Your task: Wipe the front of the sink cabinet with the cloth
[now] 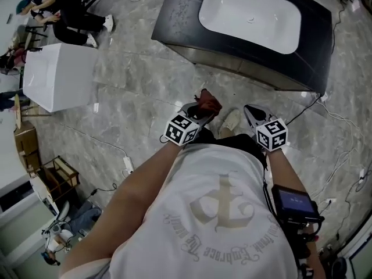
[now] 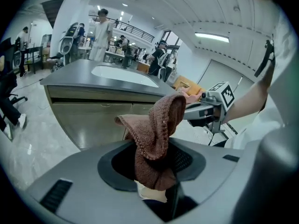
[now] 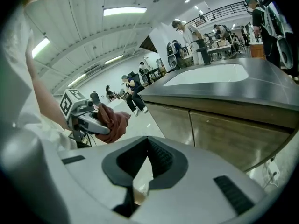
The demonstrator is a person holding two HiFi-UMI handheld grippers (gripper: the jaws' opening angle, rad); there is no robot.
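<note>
The grey marbled floor (image 1: 145,86) carries the dark-topped sink cabinet (image 1: 181,10) at the far side, a white box (image 1: 58,77) well apart to its left, and thin cables (image 1: 96,137) trailing to a white power strip (image 1: 127,166).

The cloth (image 2: 156,129) is a rusty brown with a stitched-looking edge. The sink cabinet (image 2: 88,111) has a dark grey top, a white basin (image 1: 250,16) and dull greyish-tan front panels. The floor (image 1: 133,92) is pale grey marble with whitish veins. The marker cubes (image 1: 181,129) are white with black square patterns. The T-shirt (image 1: 215,214) is white with a beige-grey emblem and lettering. The box (image 1: 58,77) is plain white.
</note>
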